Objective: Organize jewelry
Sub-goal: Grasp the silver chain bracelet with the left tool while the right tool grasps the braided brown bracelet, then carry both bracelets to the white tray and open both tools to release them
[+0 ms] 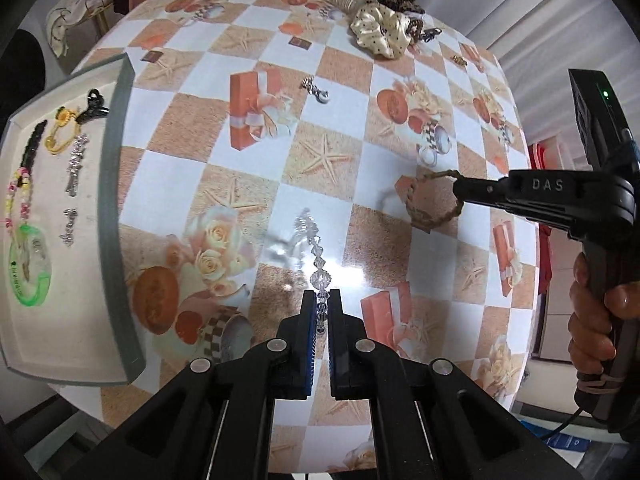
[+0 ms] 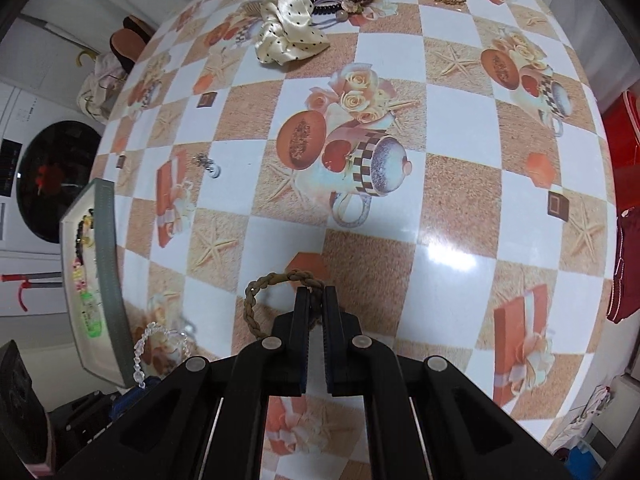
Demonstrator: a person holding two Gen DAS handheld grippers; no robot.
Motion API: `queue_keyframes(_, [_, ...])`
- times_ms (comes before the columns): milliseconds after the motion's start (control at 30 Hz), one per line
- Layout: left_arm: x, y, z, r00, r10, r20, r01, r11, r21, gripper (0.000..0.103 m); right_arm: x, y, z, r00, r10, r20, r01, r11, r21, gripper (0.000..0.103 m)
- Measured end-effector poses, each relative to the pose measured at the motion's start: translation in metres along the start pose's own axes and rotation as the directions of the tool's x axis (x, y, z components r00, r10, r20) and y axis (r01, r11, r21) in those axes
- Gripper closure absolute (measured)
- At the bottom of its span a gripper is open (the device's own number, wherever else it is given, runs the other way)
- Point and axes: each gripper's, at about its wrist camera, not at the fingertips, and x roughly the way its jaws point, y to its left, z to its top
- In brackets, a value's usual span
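Partway: tray (image 1: 116, 184) already holds several pieces, my left gripper (image 1: 322, 304) jaws are clamped on the clear bead bracelet (image 1: 316, 256), right gripper (image 2: 316, 304) jaws pinch the braided bracelet (image 2: 256, 304), both above the surface (image 2: 440, 208); scrunchies (image 2: 288, 32) and small charm (image 1: 316, 90) remain.

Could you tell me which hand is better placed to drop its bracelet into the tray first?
Left: its tongs grip the clear bead bracelet nearer the tray.

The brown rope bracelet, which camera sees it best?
The left wrist view: the whole loop of the rope bracelet hangs from the right gripper. The right wrist view shows only part of the loop; the pinched part hides between the fingers.
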Motion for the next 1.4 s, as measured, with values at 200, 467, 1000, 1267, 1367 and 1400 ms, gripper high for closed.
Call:
queue_keyframes(200, [-0.026, 0.006, -0.004, 0.999, 0.03, 0.029, -0.03, 0.999, -0.017, 0.093, -0.011, 0.012, -0.008, 1.0, 0.031, 0.005, -0.031, 1.0, -0.003, 0.097])
queue_keyframes(467, [-0.066, 0.034, -0.012, 0.992, 0.079, 0.094, -0.071, 0.994, -0.084, 0.093, -0.026, 0.033, -0.02, 0.997, 0.076, 0.009, -0.076, 0.996, -0.04, 0.097])
queue_keyframes(1000, [-0.114, 0.14, -0.032, 0.986, 0.096, 0.138, -0.078, 0.988, -0.131, 0.093, -0.028, 0.153, -0.042, 0.99, 0.136, 0.033, -0.13, 0.982, -0.136, 0.097])
queue_keyframes(1267, [-0.12, 0.192, -0.041, 0.989, 0.084, 0.122, -0.069, 0.99, -0.121, 0.093, -0.01, 0.213, -0.062, 0.991, 0.131, 0.017, -0.127, 0.98, -0.156, 0.097])
queue_keyframes(1367, [-0.121, 0.204, -0.042, 0.989, 0.083, 0.121, -0.068, 0.99, -0.12, 0.093, -0.004, 0.231, -0.068, 0.992, 0.129, 0.008, -0.125, 0.978, -0.168, 0.097])
queue_keyframes(1400, [-0.122, 0.208, -0.041, 0.989, 0.082, 0.121, -0.067, 0.99, -0.122, 0.093, -0.003, 0.238, -0.069, 0.992, 0.128, 0.005, -0.125, 0.977, -0.175, 0.097])
